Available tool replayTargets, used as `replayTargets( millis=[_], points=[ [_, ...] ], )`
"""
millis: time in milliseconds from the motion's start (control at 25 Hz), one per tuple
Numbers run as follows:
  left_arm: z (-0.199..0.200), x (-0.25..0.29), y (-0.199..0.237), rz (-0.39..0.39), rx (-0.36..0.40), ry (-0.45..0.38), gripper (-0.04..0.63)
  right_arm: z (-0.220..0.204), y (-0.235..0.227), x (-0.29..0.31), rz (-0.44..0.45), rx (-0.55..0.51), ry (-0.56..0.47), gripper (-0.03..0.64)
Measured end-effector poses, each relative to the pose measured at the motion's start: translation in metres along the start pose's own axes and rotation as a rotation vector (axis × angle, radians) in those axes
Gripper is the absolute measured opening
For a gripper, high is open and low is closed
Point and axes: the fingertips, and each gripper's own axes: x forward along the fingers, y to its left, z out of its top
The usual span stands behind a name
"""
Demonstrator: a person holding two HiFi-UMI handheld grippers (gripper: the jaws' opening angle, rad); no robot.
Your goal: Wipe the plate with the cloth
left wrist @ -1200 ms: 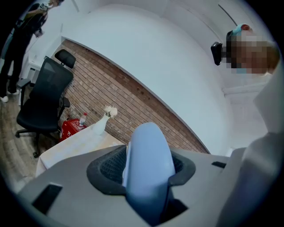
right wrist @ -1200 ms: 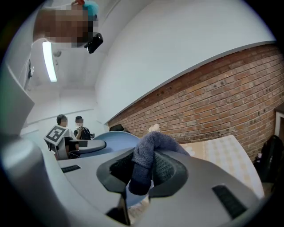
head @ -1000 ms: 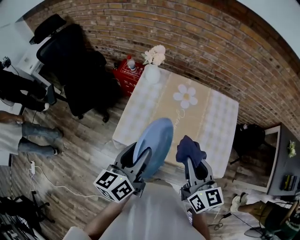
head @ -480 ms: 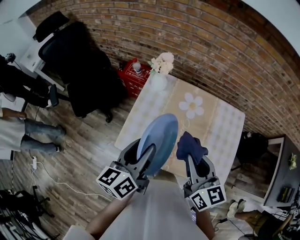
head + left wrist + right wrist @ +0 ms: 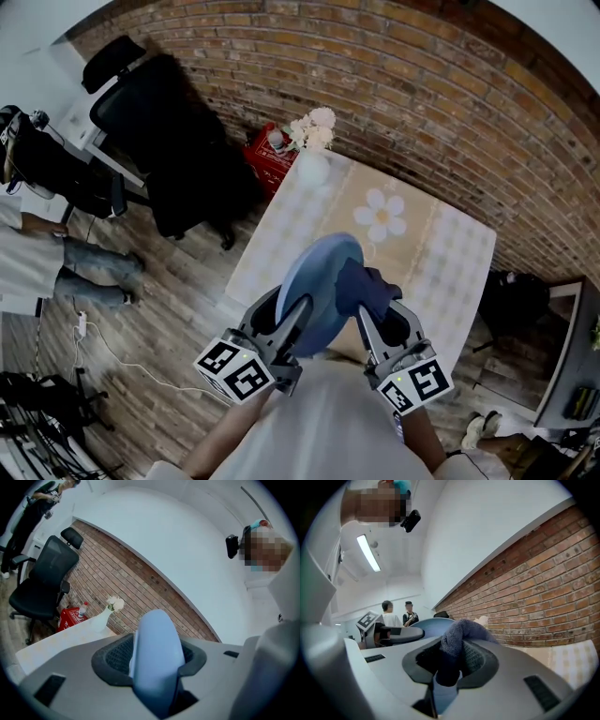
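Clamping the round pale-blue plate (image 5: pixel 317 279) on edge in my left gripper (image 5: pixel 279 317) above the checked table (image 5: pixel 448 251), I hold the dark-blue terry cloth (image 5: pixel 367 287) pinched in my right gripper (image 5: pixel 380 321) just to its right, seemingly touching its face.

Grey grippers (image 5: pixel 292 317) (image 5: pixel 375 319), marker cubes (image 5: pixel 234 368), perhaps white shirt (image 5: pixel 319 427)
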Motion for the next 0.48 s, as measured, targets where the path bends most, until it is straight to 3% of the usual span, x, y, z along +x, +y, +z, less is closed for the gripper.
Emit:
replayTargets(
  millis=[320,480],
  points=[
    [-0.009,-0.004,-0.031,-0.097,-0.108,-0.034,0.204,0.008,0.034,-0.004,0.223,-0.075,-0.024,0.098],
    [-0.009,-0.009,-0.038,-0.116,-0.11,-0.042,0.204,0.01,0.048,-0.002,0.279,-0.091,-0.031,0.098]
  ],
)
